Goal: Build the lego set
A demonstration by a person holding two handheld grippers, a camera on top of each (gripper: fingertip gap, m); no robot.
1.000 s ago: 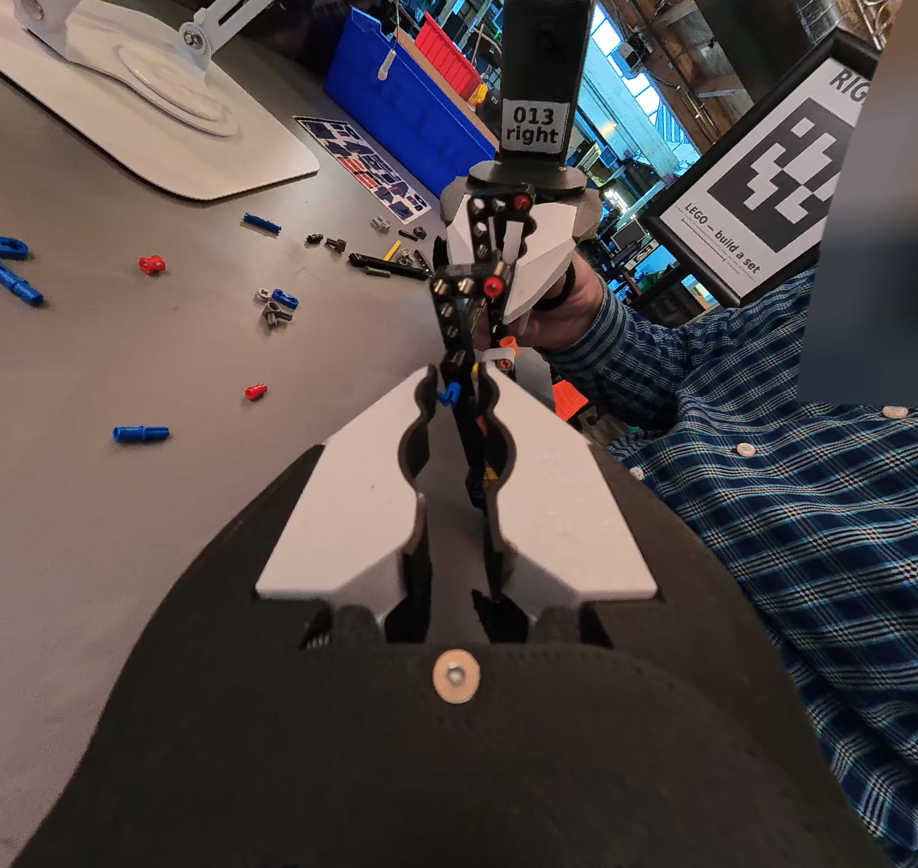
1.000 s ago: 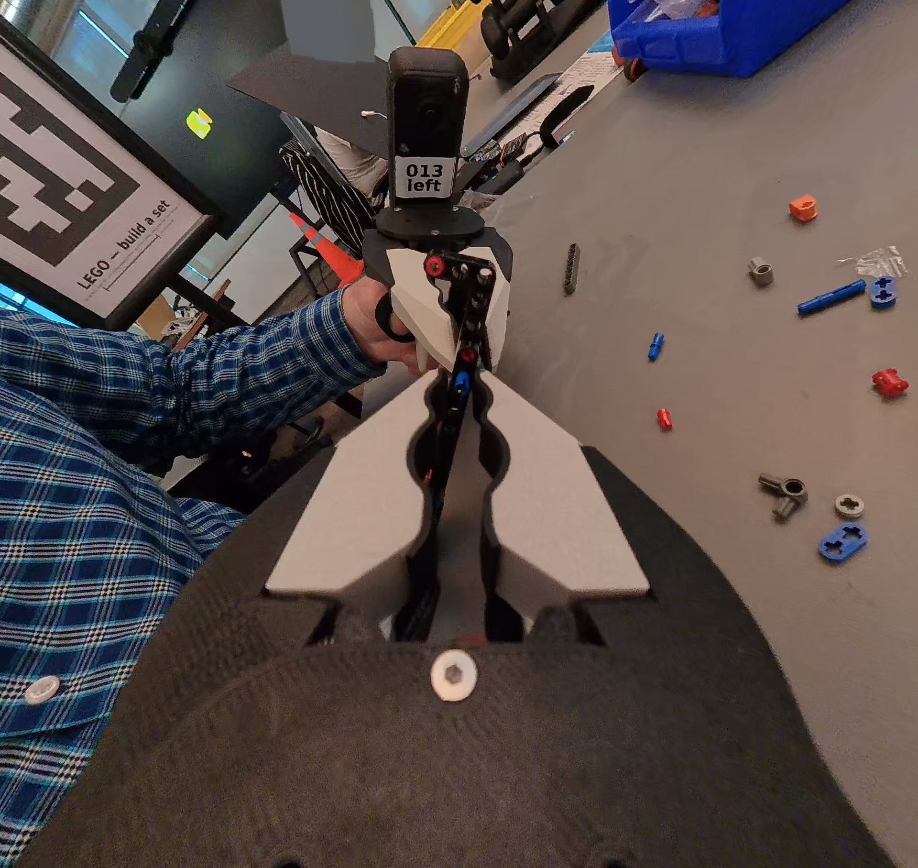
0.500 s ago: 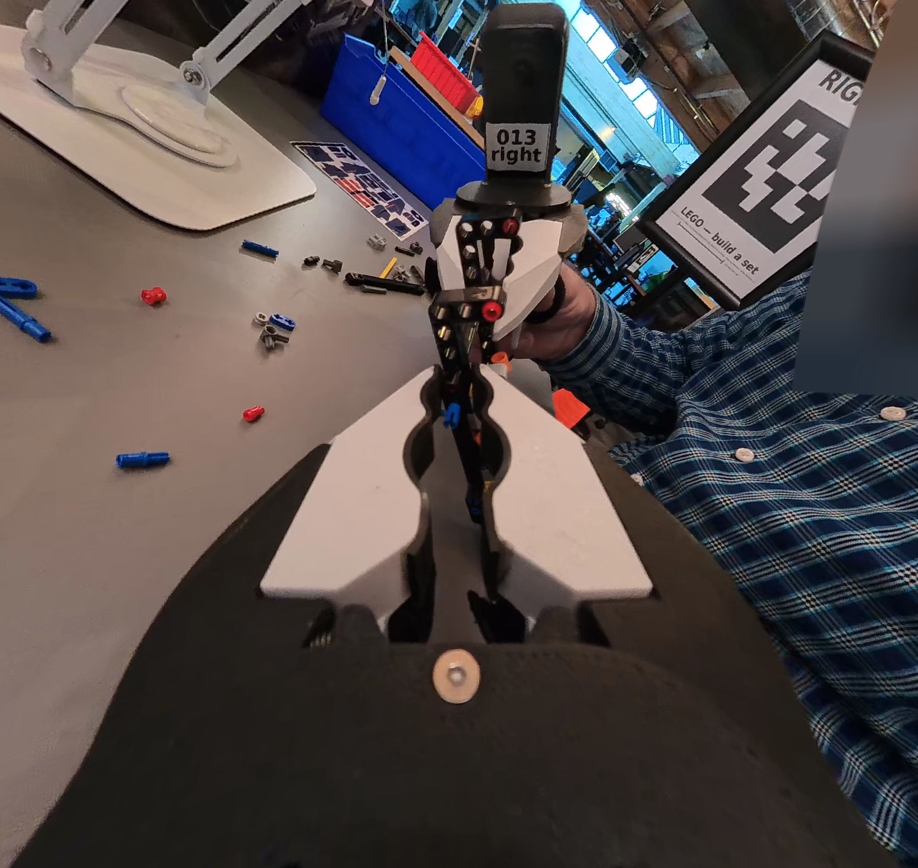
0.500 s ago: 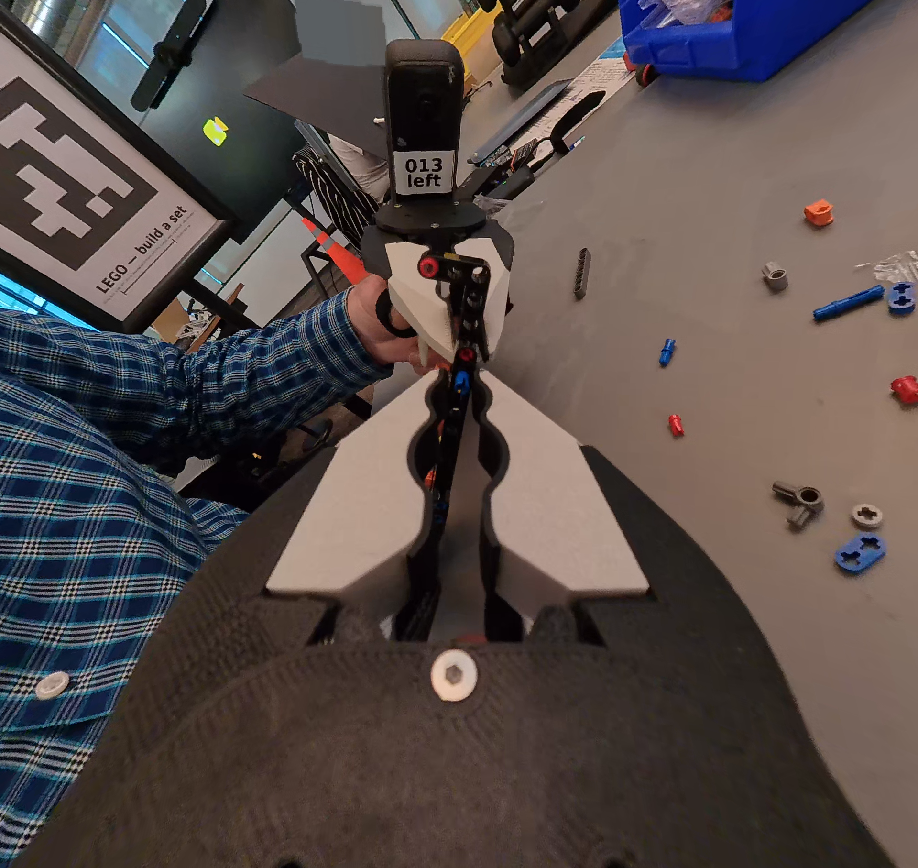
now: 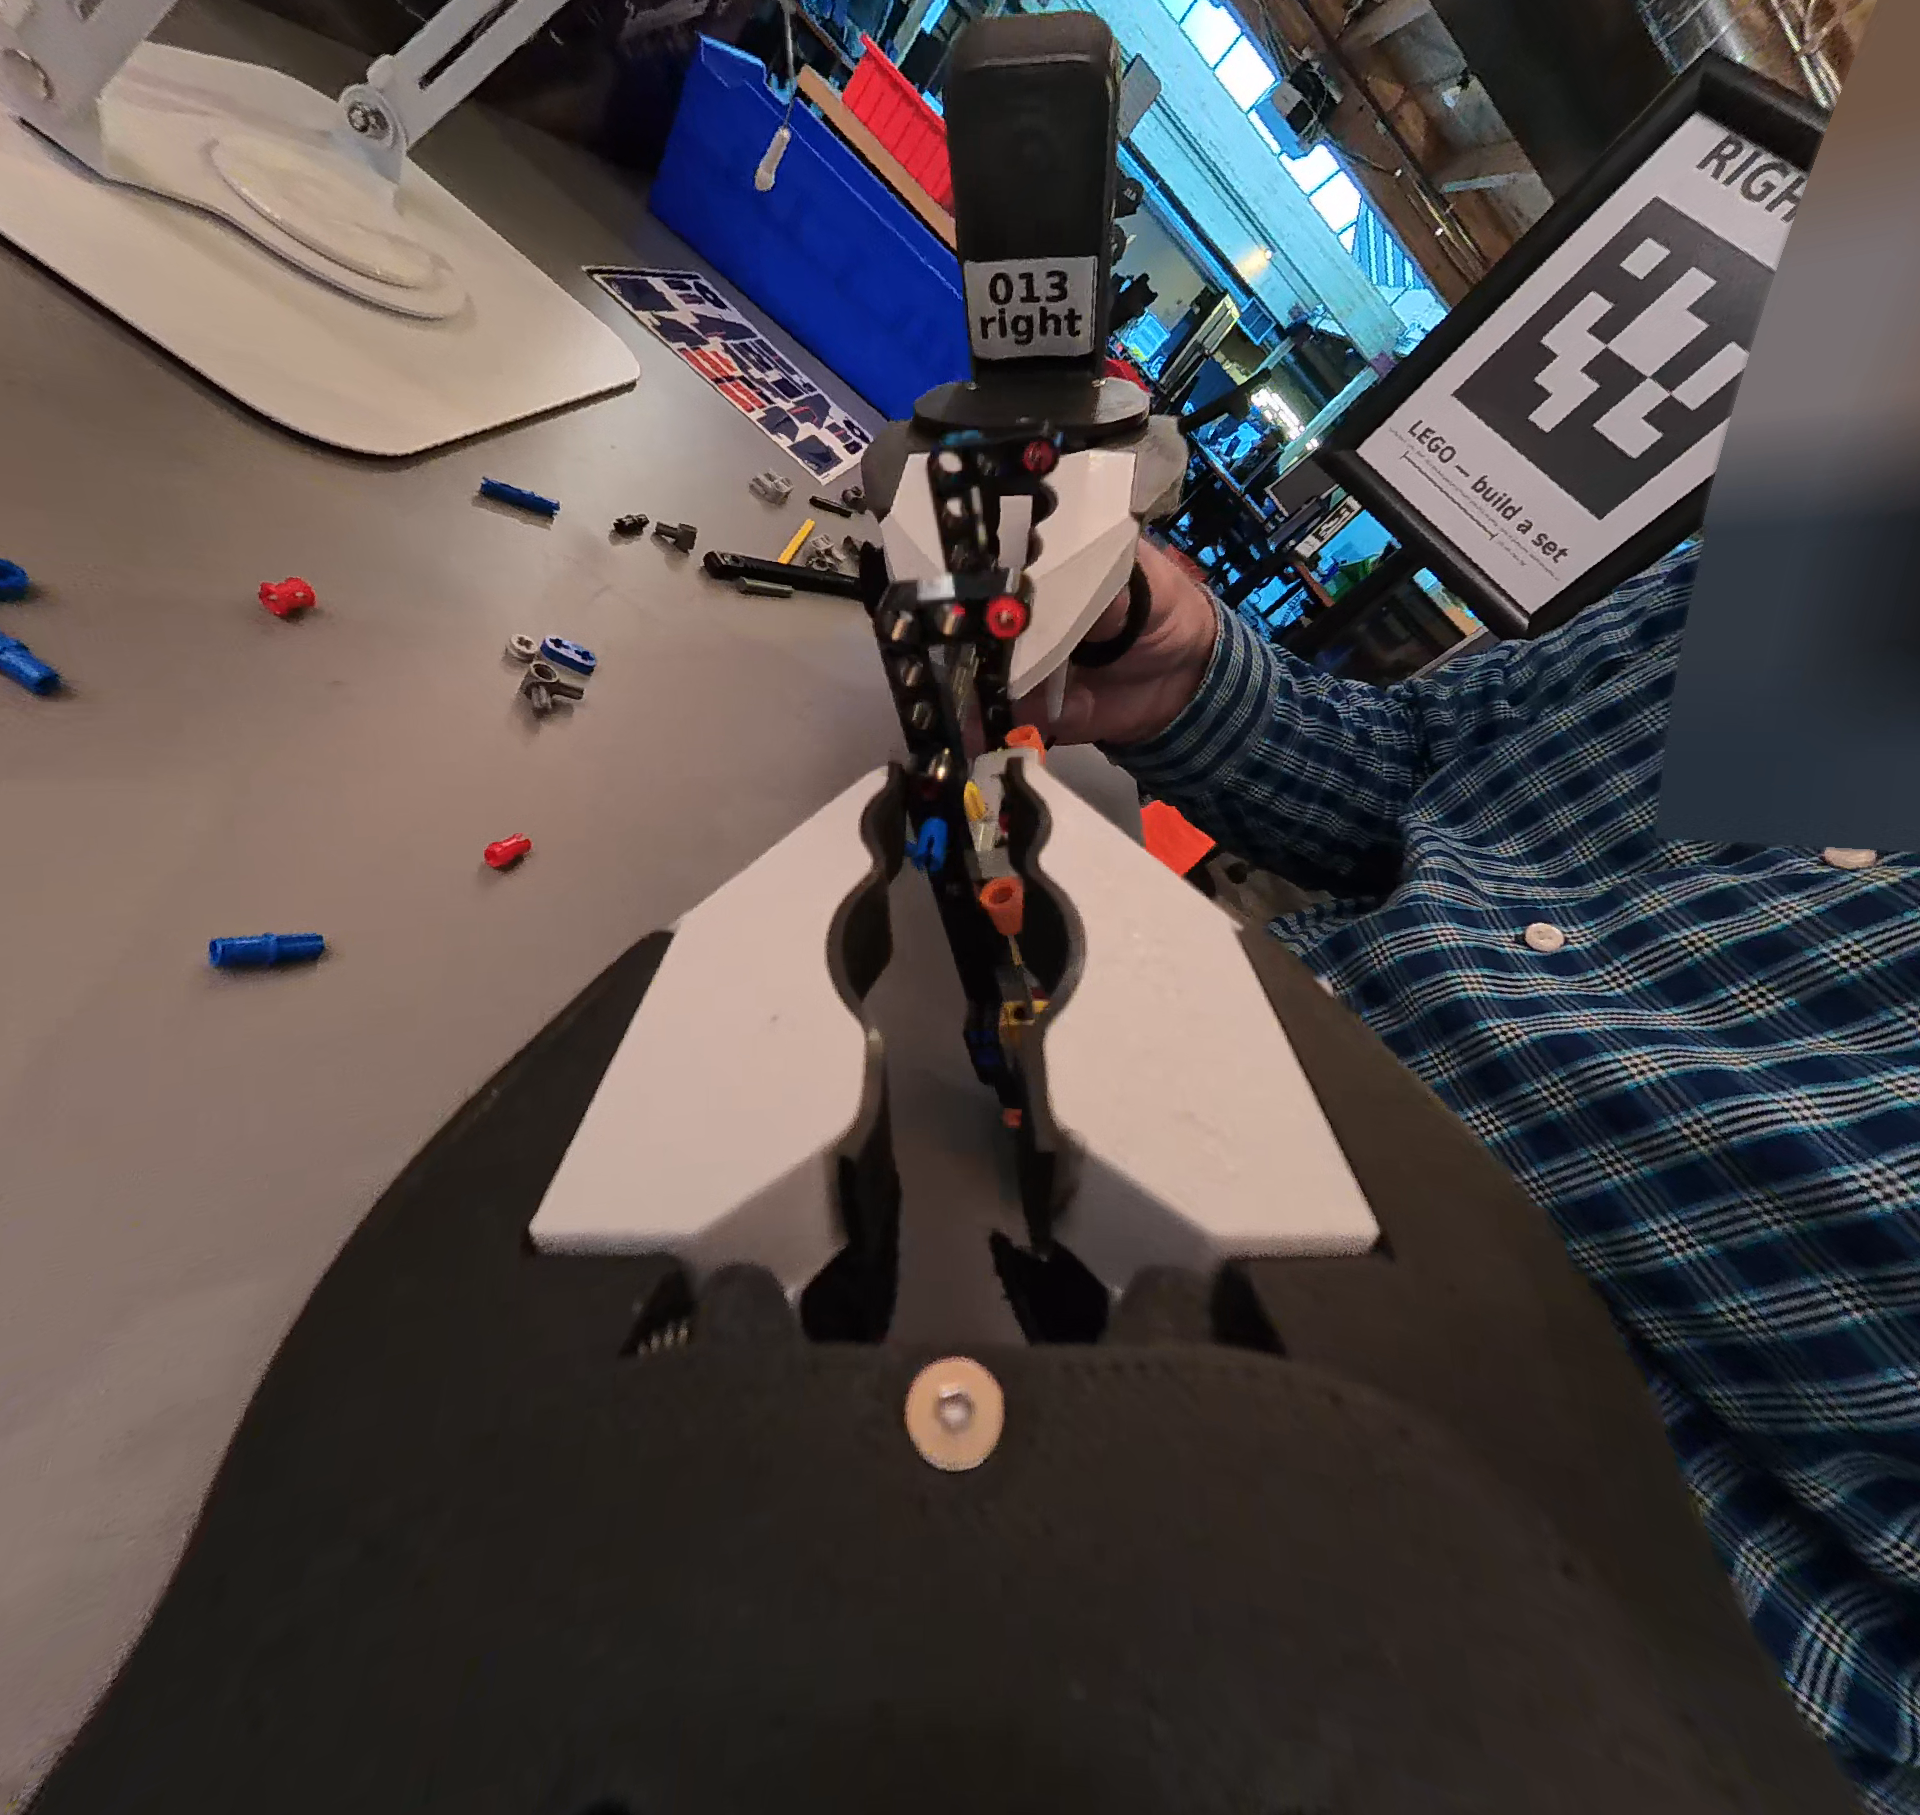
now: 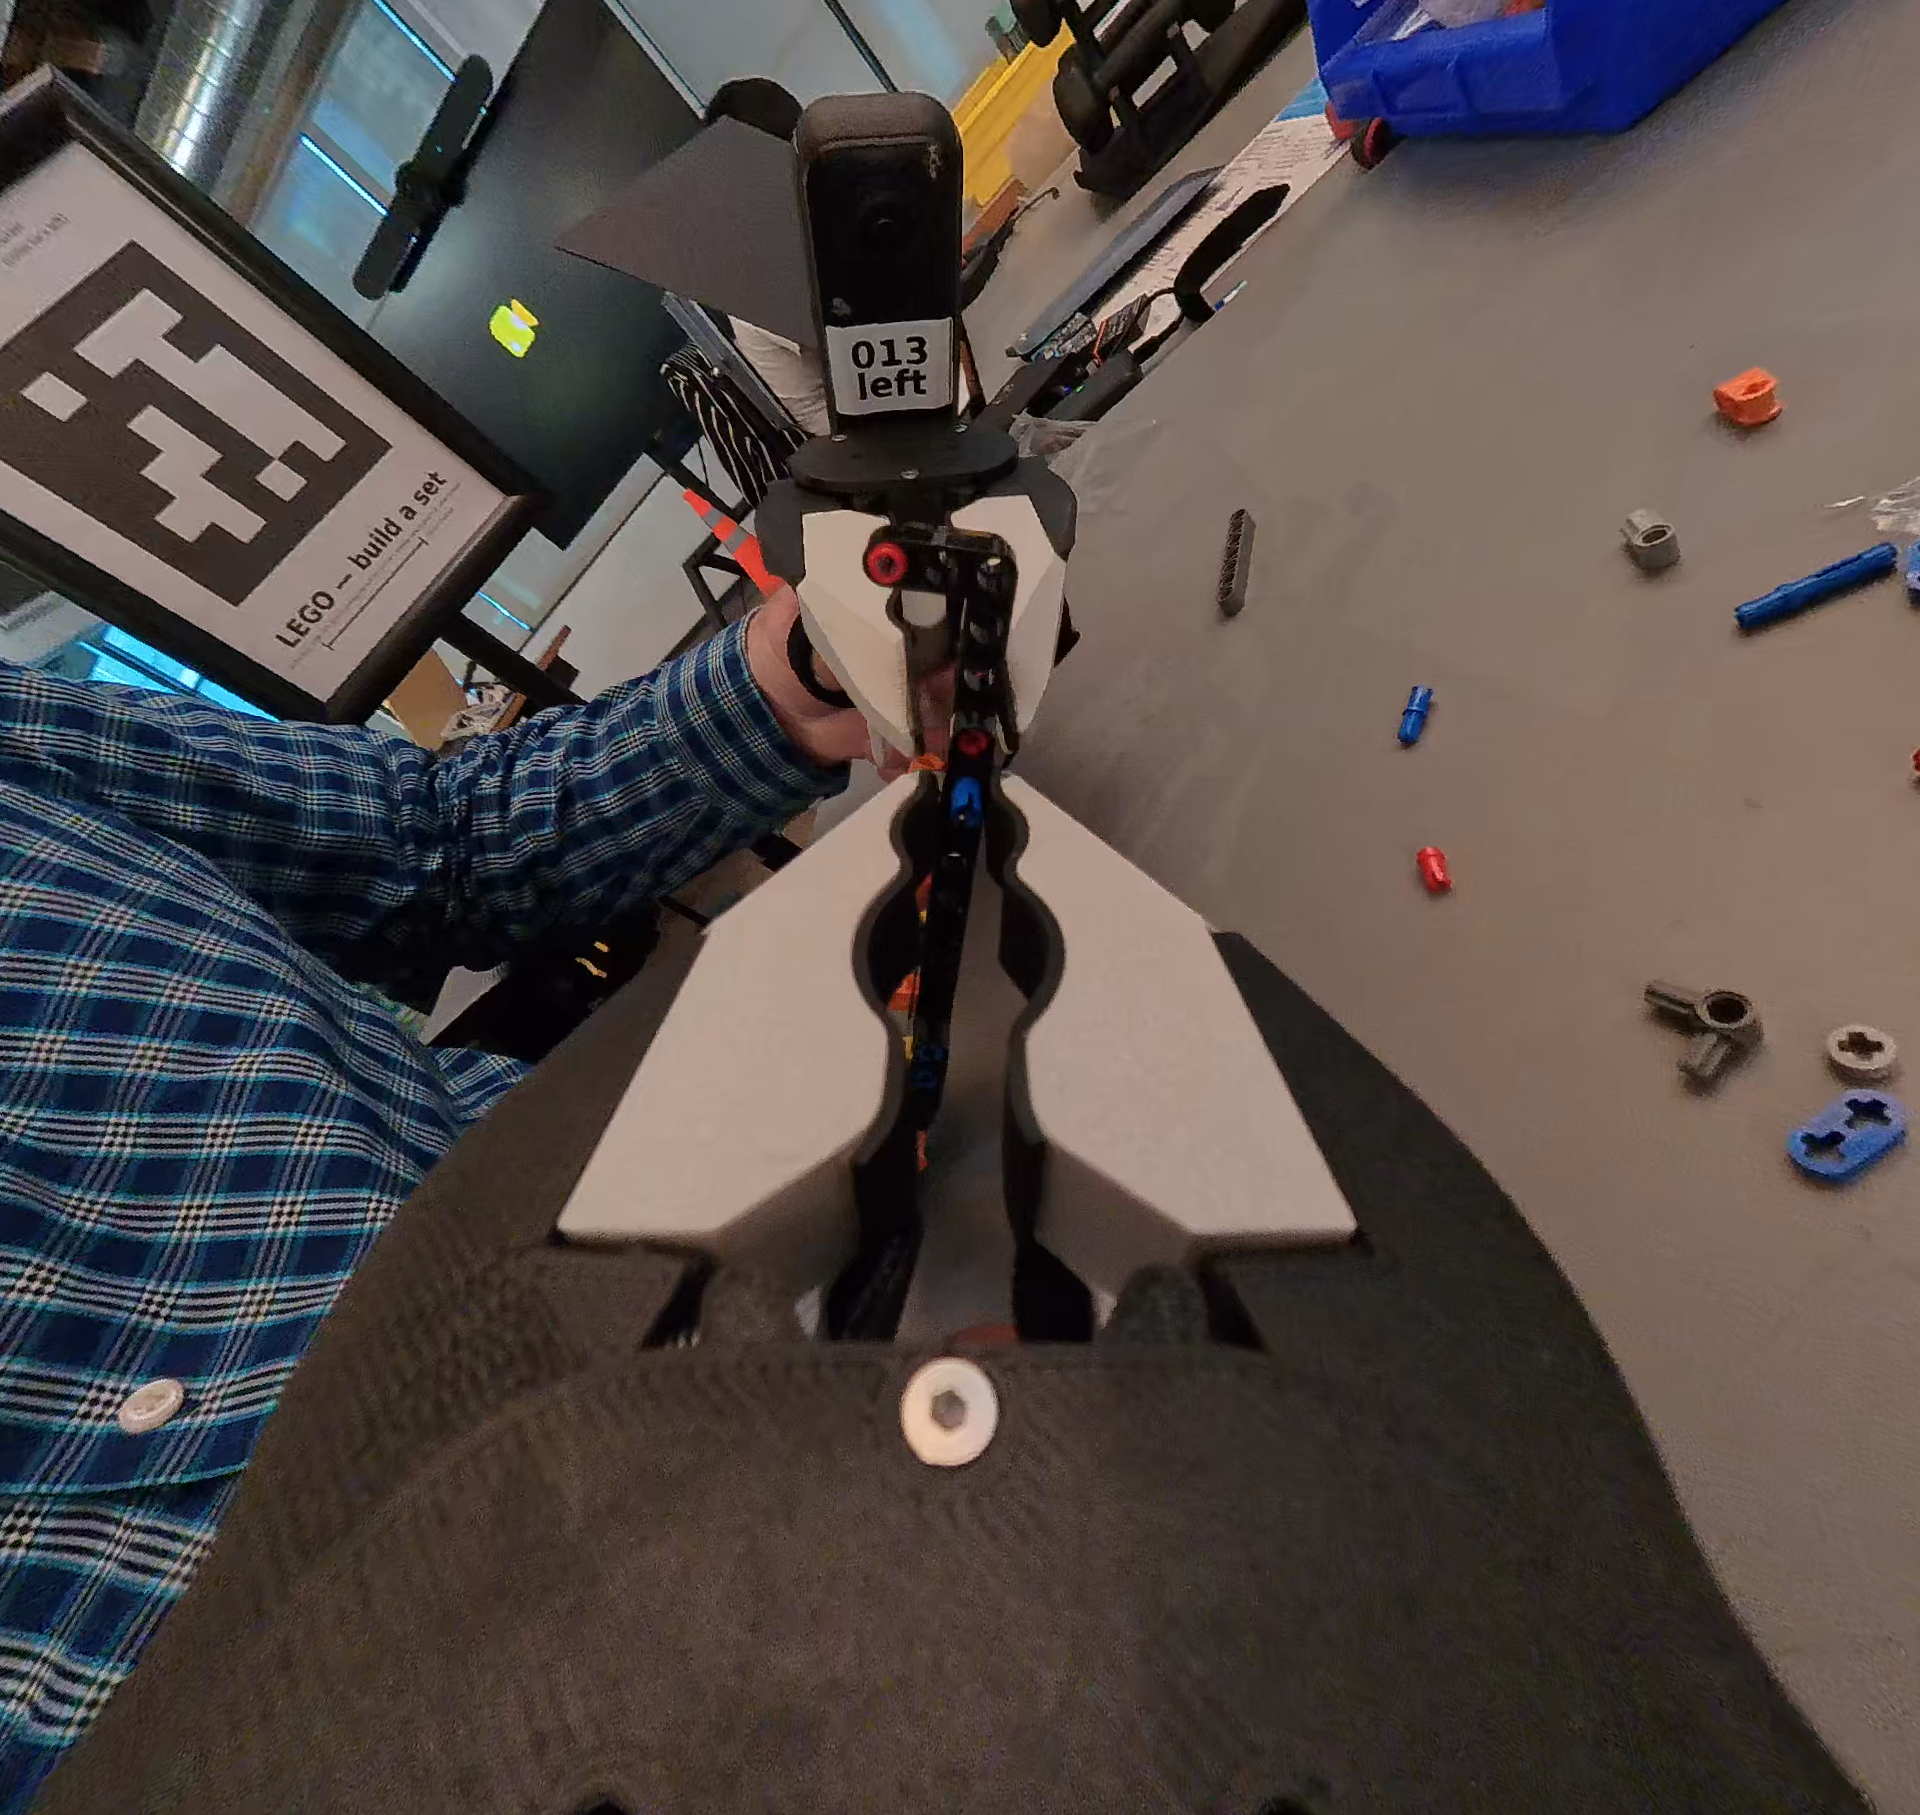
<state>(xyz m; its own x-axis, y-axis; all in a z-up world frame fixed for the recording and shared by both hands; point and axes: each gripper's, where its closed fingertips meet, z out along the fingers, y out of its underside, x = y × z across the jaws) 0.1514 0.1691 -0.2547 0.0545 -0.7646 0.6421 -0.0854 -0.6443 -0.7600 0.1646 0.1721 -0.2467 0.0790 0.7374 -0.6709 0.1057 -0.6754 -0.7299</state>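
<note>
Both tongs nose to nose above the grey table: left gripper pinching one end of the black lego beam assembly, right gripper clamped on the other. Held in the air between them, clear of the surface. Risky here: uneven twist or pull, likely popping the red pin or orange connector loose. Slack grip, and down among the scattered blue pins.
</note>
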